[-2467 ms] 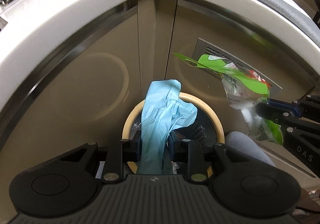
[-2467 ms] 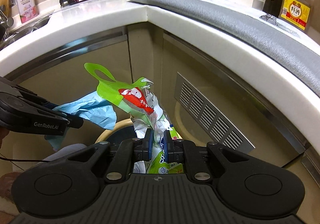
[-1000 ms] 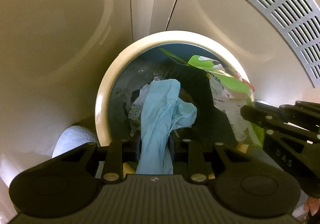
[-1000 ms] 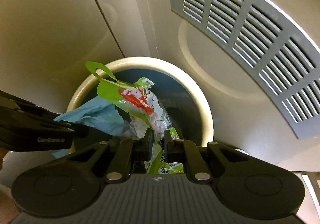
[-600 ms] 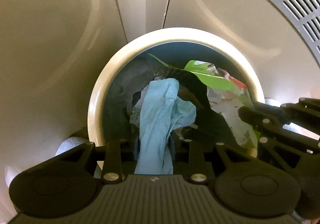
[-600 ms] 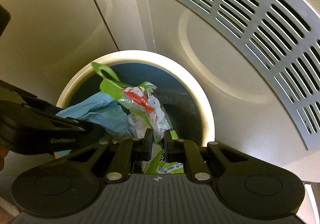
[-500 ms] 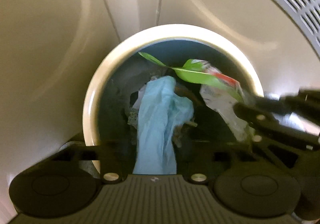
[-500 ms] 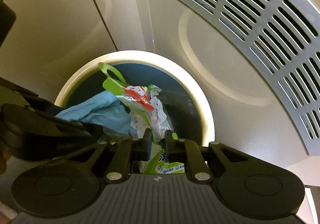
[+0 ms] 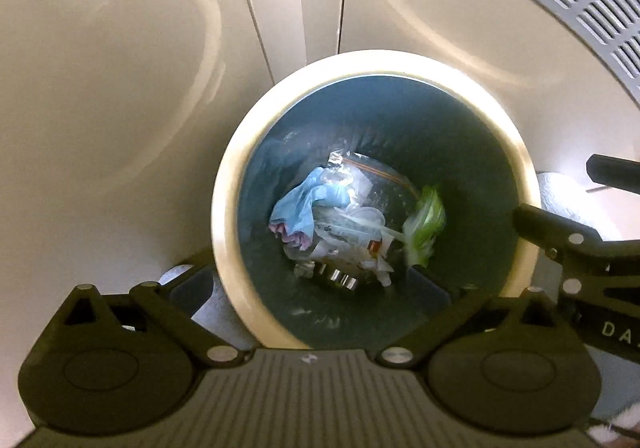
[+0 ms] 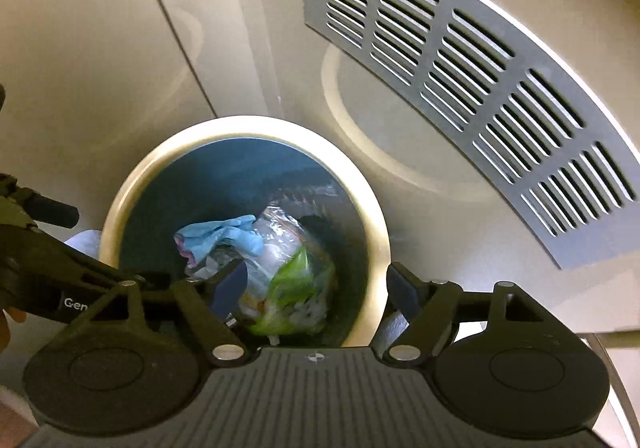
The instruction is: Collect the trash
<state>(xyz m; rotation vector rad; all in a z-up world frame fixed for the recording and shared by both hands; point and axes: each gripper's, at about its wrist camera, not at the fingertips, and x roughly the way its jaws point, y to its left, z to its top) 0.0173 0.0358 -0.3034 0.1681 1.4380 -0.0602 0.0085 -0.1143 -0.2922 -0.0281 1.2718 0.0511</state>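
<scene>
A round trash bin (image 9: 224,184) with a cream rim stands on the floor, its mouth wide open and unblocked from above — the trash (image 9: 340,232) lies low at the bottom. Beige cabinet doors (image 9: 120,88) and a grey vent panel (image 10: 480,88) rise close behind the bin, closing off that side — the two grippers crowd the near rim
</scene>
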